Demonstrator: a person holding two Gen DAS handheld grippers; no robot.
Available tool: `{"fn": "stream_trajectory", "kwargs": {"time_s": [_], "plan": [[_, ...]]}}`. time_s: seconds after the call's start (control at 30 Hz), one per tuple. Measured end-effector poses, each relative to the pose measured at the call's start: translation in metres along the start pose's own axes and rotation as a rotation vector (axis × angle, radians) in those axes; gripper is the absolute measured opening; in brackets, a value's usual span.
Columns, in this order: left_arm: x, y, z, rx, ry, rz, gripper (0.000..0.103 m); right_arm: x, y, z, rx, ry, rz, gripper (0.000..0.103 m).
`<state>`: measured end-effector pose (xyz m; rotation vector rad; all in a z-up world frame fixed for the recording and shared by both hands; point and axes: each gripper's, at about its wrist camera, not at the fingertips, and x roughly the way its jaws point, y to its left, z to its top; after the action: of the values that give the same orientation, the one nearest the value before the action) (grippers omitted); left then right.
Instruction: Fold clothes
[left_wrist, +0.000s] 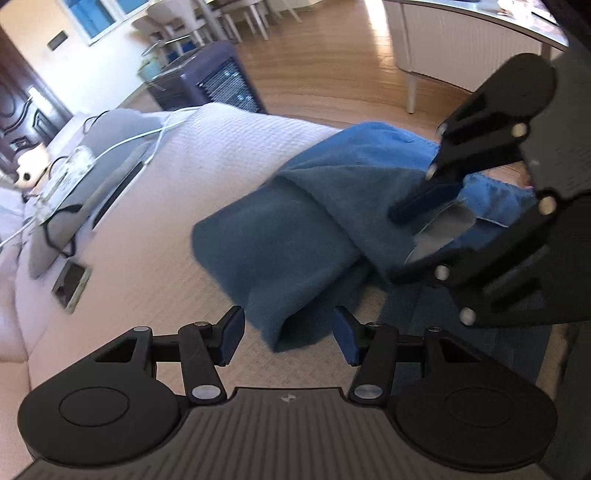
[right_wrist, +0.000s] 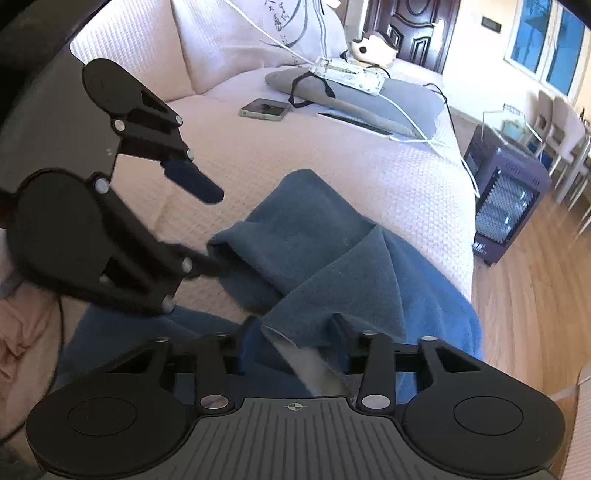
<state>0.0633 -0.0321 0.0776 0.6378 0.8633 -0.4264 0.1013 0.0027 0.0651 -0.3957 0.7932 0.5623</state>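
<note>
The left gripper (left_wrist: 288, 339) gapes wide, holding nothing. The right gripper (right_wrist: 291, 350) has its jaws spread around a fold of the blue garment (right_wrist: 314, 251) near the bed's (right_wrist: 332, 155) edge.

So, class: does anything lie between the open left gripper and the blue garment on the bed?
Nothing visible does. The left gripper is open with the blue garment directly ahead, its lower corner hanging between the fingers. The phone lies well aside.
</note>
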Motion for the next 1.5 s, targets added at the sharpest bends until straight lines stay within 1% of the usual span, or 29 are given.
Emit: {"fn": "stream_trajectory", "kwargs": {"time_s": [0.03,0.13,0.17,0.23,0.27,0.33,0.4,0.47,0.53,0.6,0.63,0.7,0.77,0.8,0.83,0.87,0.9,0.93,0.97,1.0,1.07,1.13,1.2,1.3,1.37,1.4,1.43,1.47,1.5], "plan": [[0.002,-0.001,0.001,0.003,0.001,-0.008,0.046,0.001,-0.001,-0.001,0.003,0.006,0.007,0.017],[0.01,-0.004,0.005,0.013,0.004,-0.03,0.035,-0.001,-0.01,-0.001,0.03,0.01,0.014,0.003],[0.012,-0.006,0.006,0.017,0.006,-0.038,0.027,-0.004,-0.013,-0.001,0.042,0.009,0.014,0.003],[0.018,-0.005,0.009,0.015,0.031,-0.028,0.005,-0.009,-0.021,0.0,0.068,0.0,0.01,0.002],[0.02,-0.004,0.011,0.006,0.043,-0.021,0.004,-0.014,-0.027,0.001,0.087,-0.01,0.005,0.002],[0.013,0.006,0.015,-0.043,0.024,-0.024,0.004,-0.025,-0.042,0.005,0.145,-0.03,0.008,0.002],[0.002,0.016,0.018,-0.073,0.019,0.023,0.003,-0.036,-0.06,0.01,0.214,-0.049,0.016,0.002],[-0.007,0.026,0.018,-0.09,0.041,0.075,0.003,-0.045,-0.081,0.014,0.283,-0.059,-0.003,0.002],[-0.012,0.034,0.011,-0.103,0.079,0.107,0.003,-0.048,-0.109,0.015,0.391,-0.054,-0.012,0.002],[-0.009,0.038,0.0,-0.12,0.136,0.115,0.002,-0.045,-0.132,0.01,0.469,-0.051,-0.024,0.002],[-0.007,0.04,-0.005,-0.13,0.164,0.117,0.002,-0.043,-0.139,0.007,0.483,-0.044,-0.047,0.002],[0.002,0.042,-0.016,-0.155,0.214,0.167,0.002,-0.034,-0.149,0.0,0.488,-0.021,-0.091,0.003],[0.014,0.049,-0.025,-0.19,0.281,0.221,0.003,-0.02,-0.155,-0.008,0.491,0.011,-0.1,0.003],[0.014,0.053,-0.027,-0.215,0.285,0.216,0.003,-0.015,-0.157,-0.011,0.497,0.031,-0.099,0.005],[0.01,0.054,-0.026,-0.233,0.26,0.188,0.005,-0.011,-0.158,-0.014,0.5,0.044,-0.095,0.011],[0.005,0.055,-0.025,-0.251,0.234,0.161,0.007,-0.011,-0.157,-0.016,0.498,0.049,-0.092,0.011],[0.0,0.056,-0.023,-0.265,0.21,0.135,0.016,-0.013,-0.155,-0.018,0.495,0.048,-0.084,0.011],[-0.005,0.054,-0.019,-0.265,0.186,0.112,0.037,-0.015,-0.153,-0.018,0.49,0.042,-0.071,0.011],[-0.009,0.052,-0.015,-0.261,0.163,0.093,0.047,-0.017,-0.151,-0.017,0.486,0.035,-0.057,0.012],[-0.01,0.047,-0.011,-0.245,0.14,0.085,0.058,-0.019,-0.149,-0.017,0.484,0.028,-0.048,0.016],[-0.004,0.037,-0.006,-0.204,0.123,0.083,0.059,-0.023,-0.147,-0.014,0.478,0.017,-0.035,0.026],[0.007,0.027,-0.003,-0.162,0.124,0.089,0.059,-0.021,-0.145,-0.01,0.465,0.011,-0.033,0.041],[0.02,0.021,-0.003,-0.151,0.138,0.095,0.059,-0.016,-0.145,-0.009,0.464,0.013,-0.028,0.049],[0.023,0.016,-0.004,-0.156,0.162,0.101,0.06,-0.001,-0.147,-0.01,0.487,0.035,-0.003,0.049],[0.017,0.016,-0.006,-0.162,0.152,0.098,0.068,0.01,-0.147,-0.011,0.498,0.06,0.012,0.049],[0.014,0.016,-0.008,-0.165,0.148,0.099,0.07,0.015,-0.146,-0.012,0.51,0.069,0.024,0.046],[0.012,0.015,-0.01,-0.171,0.148,0.105,0.07,0.019,-0.146,-0.013,0.526,0.076,0.04,0.035],[0.011,0.015,-0.012,-0.183,0.152,0.11,0.07,0.023,-0.146,-0.013,0.54,0.083,0.055,0.028],[0.011,0.016,-0.014,-0.196,0.156,0.113,0.07,0.025,-0.144,-0.012,0.535,0.088,0.05,0.013]]}}
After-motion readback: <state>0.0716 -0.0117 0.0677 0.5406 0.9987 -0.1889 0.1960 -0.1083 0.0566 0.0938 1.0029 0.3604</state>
